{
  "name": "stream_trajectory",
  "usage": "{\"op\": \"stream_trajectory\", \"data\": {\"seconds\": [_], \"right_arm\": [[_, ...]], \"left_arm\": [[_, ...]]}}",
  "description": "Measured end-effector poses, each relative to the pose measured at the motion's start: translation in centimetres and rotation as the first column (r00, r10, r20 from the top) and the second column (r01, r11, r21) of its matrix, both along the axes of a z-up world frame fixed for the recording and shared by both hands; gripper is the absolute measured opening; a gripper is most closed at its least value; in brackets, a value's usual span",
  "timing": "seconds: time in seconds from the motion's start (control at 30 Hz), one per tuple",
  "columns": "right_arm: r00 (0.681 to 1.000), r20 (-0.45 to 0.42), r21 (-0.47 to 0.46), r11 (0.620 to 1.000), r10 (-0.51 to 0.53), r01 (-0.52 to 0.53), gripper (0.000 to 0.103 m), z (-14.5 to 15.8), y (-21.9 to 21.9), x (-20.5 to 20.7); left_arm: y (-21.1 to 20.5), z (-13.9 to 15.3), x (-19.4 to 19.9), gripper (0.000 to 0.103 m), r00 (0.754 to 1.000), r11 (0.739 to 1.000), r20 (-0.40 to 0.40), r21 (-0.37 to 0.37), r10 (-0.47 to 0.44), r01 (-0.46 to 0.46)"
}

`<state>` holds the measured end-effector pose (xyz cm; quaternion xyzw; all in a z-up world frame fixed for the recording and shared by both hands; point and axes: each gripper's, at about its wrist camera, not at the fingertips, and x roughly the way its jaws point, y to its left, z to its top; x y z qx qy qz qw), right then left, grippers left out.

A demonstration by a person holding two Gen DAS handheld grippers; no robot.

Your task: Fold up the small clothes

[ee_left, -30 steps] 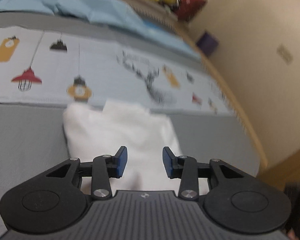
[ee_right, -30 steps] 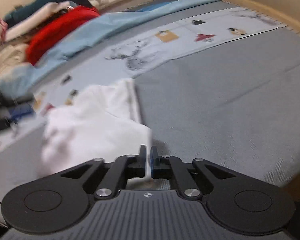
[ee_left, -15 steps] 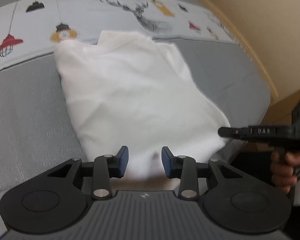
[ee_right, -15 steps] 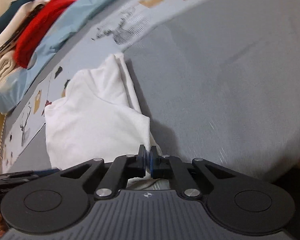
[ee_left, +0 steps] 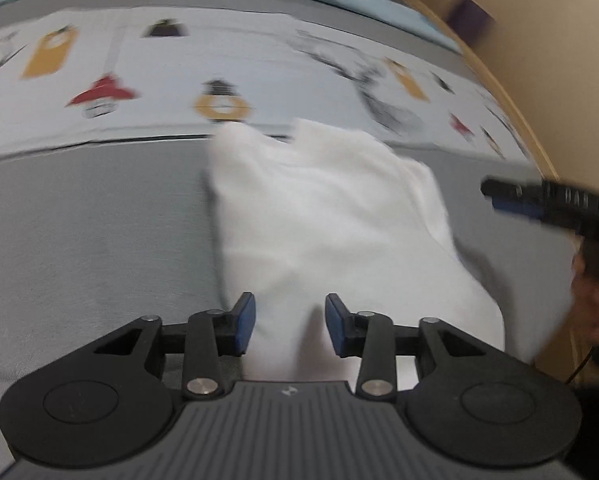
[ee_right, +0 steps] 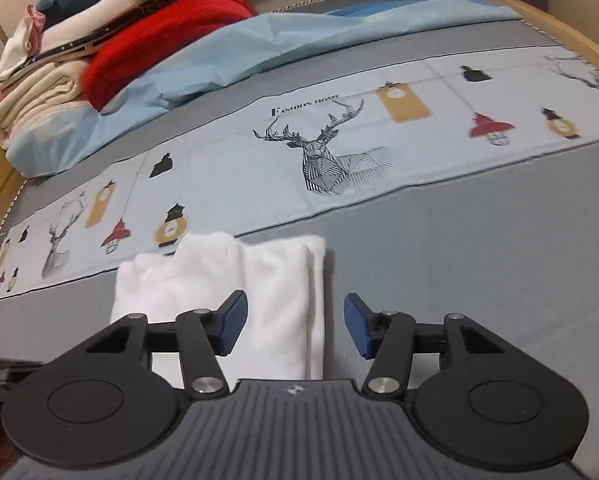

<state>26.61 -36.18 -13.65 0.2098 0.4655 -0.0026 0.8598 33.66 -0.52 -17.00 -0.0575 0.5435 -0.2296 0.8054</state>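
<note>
Shirt: my white shirt (ee_right: pixel 235 280) lies part-folded on the grey bed (ee_right: pixel 479 260).
Right gripper (ee_right: pixel 297 326): jaws opening, nothing pinched.
Left gripper (ee_left: pixel 290 324): jaws opening, cloth between, not squeezed.
Next: I think, grab the edge, fold again.

Both cams sit on the grippers, look fwd and steeply down along the fingers, close above the bed. Left cam faces the white garment (ee_left: pixel 331 232) from its near edge; right cam faces it from the other side. Shared: garment, grey cover (ee_right: pixel 479 264), printed strip (ee_right: pixel 339 152).
</note>
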Motion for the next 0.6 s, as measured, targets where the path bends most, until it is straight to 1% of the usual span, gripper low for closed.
{"op": "stream_trajectory", "data": {"seconds": [0.07, 0.1, 0.13, 0.17, 0.2, 0.27, 0.3, 0.4, 0.5, 0.53, 0.6], "right_arm": [[1.000, 0.013, 0.043, 0.999, -0.018, 0.017, 0.056, -1.8, -0.4, 0.9], [0.999, -0.002, 0.070, 0.997, -0.036, 0.036, 0.056, -3.3, -0.6, 1.4], [0.998, -0.041, 0.082, 0.995, -0.055, 0.059, 0.055, -4.6, -0.7, 2.1], [0.994, -0.081, 0.092, 0.992, -0.078, 0.086, 0.055, -5.2, -1.0, 2.3], [0.989, -0.104, 0.121, 0.986, -0.103, 0.116, 0.055, -6.2, -1.3, 2.7], [0.982, -0.145, 0.176, 0.973, -0.124, 0.149, 0.055, -7.8, -1.6, 3.4], [0.981, -0.155, 0.191, 0.970, -0.120, 0.149, 0.055, -8.3, -1.6, 3.6], [0.982, -0.174, 0.187, 0.976, -0.079, 0.112, 0.055, -9.2, -0.7, 4.2], [0.986, -0.157, 0.175, 0.981, -0.054, 0.081, 0.055, -9.3, -0.4, 4.6], [0.986, -0.155, 0.176, 0.981, -0.057, 0.084, 0.054, -9.4, -0.4, 4.6], [0.986, -0.148, 0.179, 0.979, -0.071, 0.097, 0.040, -9.2, -0.4, 4.5]], "left_arm": [[0.9, 0.0, 0.8, 0.049, 0.997, 0.997, -0.035, -0.030, 0.064, -0.065], [1.1, -0.3, 1.4, 0.054, 0.994, 0.994, -0.057, -0.048, 0.093, -0.096], [1.0, -0.4, 1.8, 0.059, 0.990, 0.991, -0.072, -0.063, 0.117, -0.122], [1.2, -0.7, 2.4, 0.062, 0.985, 0.986, -0.092, -0.078, 0.143, -0.150], [1.2, -0.5, 2.4, 0.064, 0.982, 0.982, -0.107, -0.085, 0.157, -0.166], [1.3, -0.9, 3.0, 0.065, 0.973, 0.976, -0.138, -0.093, 0.183, -0.197], [1.4, -1.1, 3.4, 0.065, 0.968, 0.972, -0.155, -0.095, 0.197, -0.213], [1.5, -1.8, 3.8, 0.065, 0.957, 0.966, -0.192, -0.102, 0.216, -0.239], [1.4, -3.0, 4.3, 0.065, 0.949, 0.962, -0.227, -0.116, 0.217, -0.248], [1.3, -3.5, 4.6, 0.065, 0.946, 0.959, -0.240, -0.123, 0.219, -0.254], [1.3, -4.4, 5.0, 0.066, 0.939, 0.953, -0.262, -0.144, 0.221, -0.265]]}}
